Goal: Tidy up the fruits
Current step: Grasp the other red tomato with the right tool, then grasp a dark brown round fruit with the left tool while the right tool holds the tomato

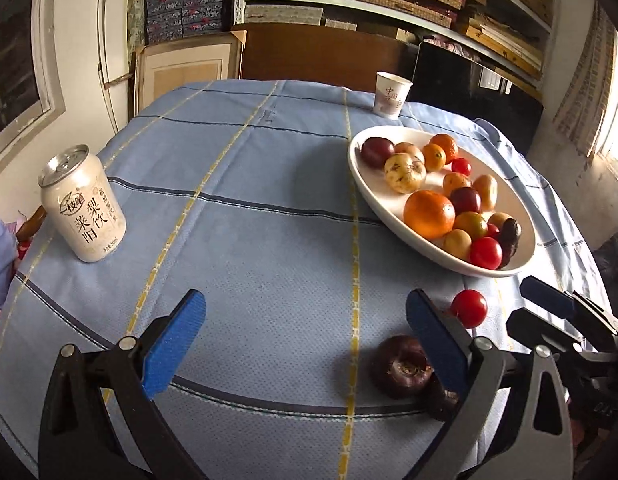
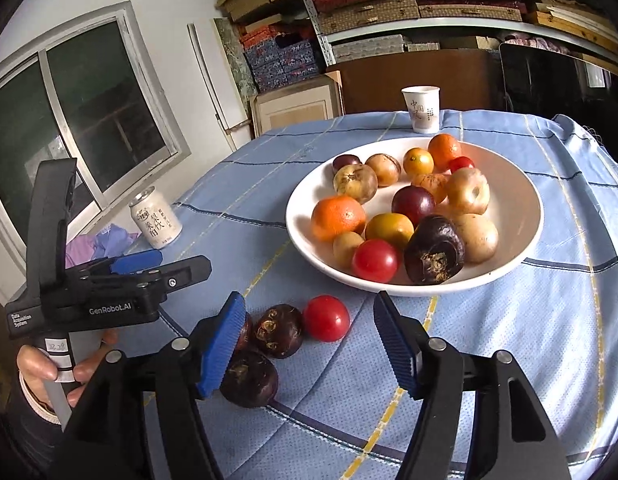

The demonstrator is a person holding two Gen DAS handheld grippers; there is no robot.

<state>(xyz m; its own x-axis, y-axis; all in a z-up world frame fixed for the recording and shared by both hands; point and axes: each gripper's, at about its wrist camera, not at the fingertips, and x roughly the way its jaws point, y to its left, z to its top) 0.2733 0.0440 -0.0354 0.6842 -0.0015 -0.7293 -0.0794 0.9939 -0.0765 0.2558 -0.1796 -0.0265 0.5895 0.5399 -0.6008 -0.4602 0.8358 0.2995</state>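
A white plate (image 1: 359,168) (image 2: 529,240) holds several fruits: oranges, tomatoes, dark and pale chestnuts. On the blue cloth before it lie a loose red tomato (image 1: 469,307) (image 2: 326,318) and dark water chestnuts (image 1: 401,366) (image 2: 279,330) (image 2: 249,378). My left gripper (image 1: 305,344) is open and empty, the chestnuts by its right finger. My right gripper (image 2: 309,344) is open and empty, just near of the tomato; it also shows in the left wrist view (image 1: 557,312).
A pale drink can (image 1: 83,204) (image 2: 156,218) stands at the table's left. A paper cup (image 1: 391,98) (image 2: 421,109) stands at the far edge. Shelves of boxes fill the back. The left gripper's body (image 2: 93,292) and hand sit left.
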